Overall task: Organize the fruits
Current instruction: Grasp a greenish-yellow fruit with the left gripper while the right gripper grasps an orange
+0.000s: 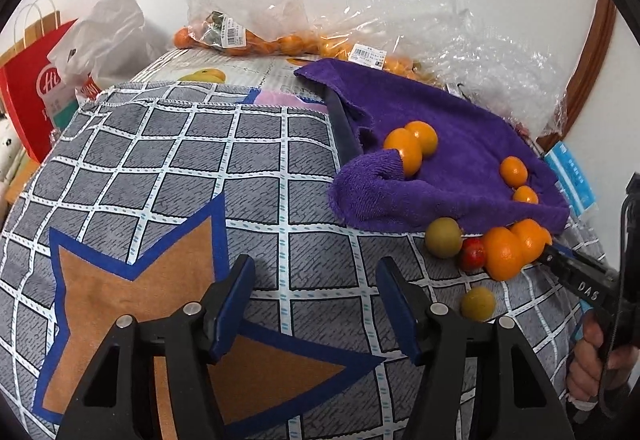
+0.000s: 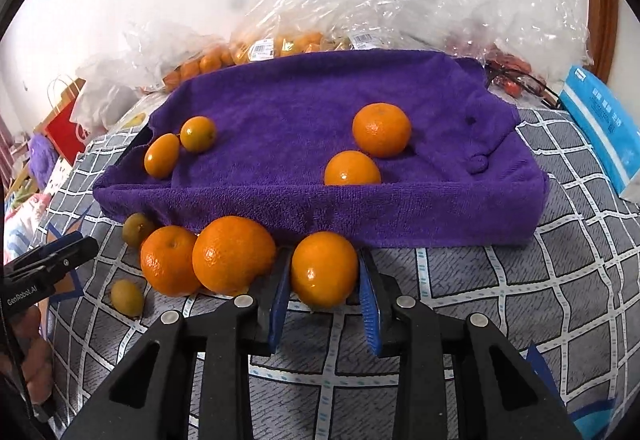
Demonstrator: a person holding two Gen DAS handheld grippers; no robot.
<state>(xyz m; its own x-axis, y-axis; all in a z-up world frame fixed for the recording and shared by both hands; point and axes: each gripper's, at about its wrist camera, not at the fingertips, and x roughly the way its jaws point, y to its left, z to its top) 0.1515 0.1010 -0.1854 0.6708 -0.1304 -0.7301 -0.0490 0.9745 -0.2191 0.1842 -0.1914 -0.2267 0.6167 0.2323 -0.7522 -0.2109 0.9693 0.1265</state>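
Observation:
My right gripper (image 2: 326,257) is shut on an orange (image 2: 324,272), which sits on the checked cloth just in front of the purple towel-lined tray (image 2: 440,208). Two more oranges (image 2: 233,254) (image 2: 170,260) lie to its left, with two small green-brown fruits (image 2: 137,228) (image 2: 127,297) and a red fruit (image 1: 472,254) close by. Inside the tray are two oranges (image 2: 381,129) (image 2: 352,168) and two small oval ones (image 2: 197,133) (image 2: 161,155). My left gripper (image 1: 315,264) stands open over bare cloth, left of the fruit, with nothing between its fingers.
The grey checked cloth (image 1: 160,168) with a brown star covers the surface. Clear plastic bags of oranges (image 1: 240,36) pile up at the back against the wall. A red paper bag (image 1: 32,92) stands far left, and a blue packet (image 2: 600,128) lies at the right.

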